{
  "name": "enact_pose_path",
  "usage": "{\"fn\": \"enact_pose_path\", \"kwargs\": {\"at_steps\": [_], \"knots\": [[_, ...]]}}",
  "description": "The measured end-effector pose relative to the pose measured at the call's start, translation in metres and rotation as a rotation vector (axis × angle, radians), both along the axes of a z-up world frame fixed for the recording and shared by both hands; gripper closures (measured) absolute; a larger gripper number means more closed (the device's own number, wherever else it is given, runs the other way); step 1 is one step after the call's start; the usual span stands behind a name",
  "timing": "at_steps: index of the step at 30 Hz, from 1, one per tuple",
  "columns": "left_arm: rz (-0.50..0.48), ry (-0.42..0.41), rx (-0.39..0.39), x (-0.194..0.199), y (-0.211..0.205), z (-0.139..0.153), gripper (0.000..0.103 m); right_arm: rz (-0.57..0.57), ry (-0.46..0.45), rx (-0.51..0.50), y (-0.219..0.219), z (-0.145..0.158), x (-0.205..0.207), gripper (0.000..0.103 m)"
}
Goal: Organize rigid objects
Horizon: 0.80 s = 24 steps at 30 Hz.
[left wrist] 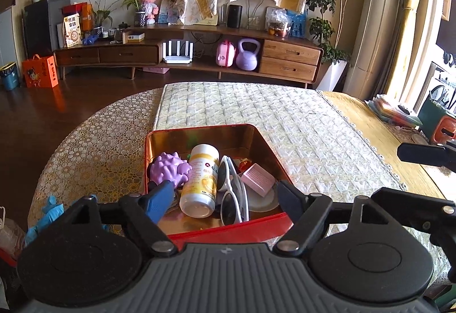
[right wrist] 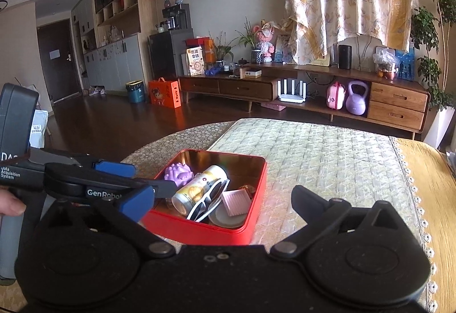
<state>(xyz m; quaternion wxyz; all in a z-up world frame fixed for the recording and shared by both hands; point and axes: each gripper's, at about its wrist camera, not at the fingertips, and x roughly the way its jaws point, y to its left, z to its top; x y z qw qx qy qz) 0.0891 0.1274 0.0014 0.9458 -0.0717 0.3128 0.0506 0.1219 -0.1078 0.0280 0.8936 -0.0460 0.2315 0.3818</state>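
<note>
Behind the table (left wrist: 285, 125) stood a long wood cabinet (right wrist: 313, 90). On the table sat one red tin (left wrist: 228, 229). The left gripper (left wrist: 225, 193) hung low over the tin's near edge, its two fingers wide apart with nothing between them. The right gripper (right wrist: 222, 199) was beside the tin, fingers spread too and holding nothing. Inside the tin lay one purple toy (left wrist: 168, 167), one bottle (left wrist: 201, 179), one pair of sunglasses (left wrist: 232, 193), one pink box (left wrist: 258, 177) and one round lid (right wrist: 226, 219).

Glossy red metal tin (left wrist: 228, 227), quilted cloth (left wrist: 285, 113)
</note>
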Motion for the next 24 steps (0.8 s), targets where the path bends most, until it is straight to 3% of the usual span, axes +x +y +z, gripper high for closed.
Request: {"fn": "enact_pose_path", "kwargs": {"at_steps": [7,10,24], "knots": [[0.007,-0.010,0.008,-0.015,-0.007,0.000,0.016,-0.016,-0.016,0.041,-0.017,0.003,-0.014,0.000],[0.020,-0.012,0.031,-0.020,-0.012,0.000,0.002,-0.029,-0.031,0.047,-0.020,0.002,-0.020,0.000],[0.025,-0.004,0.043,-0.046,-0.034,0.001,0.002,-0.106,0.061,0.106,-0.045,-0.012,-0.029,0.000]]}}
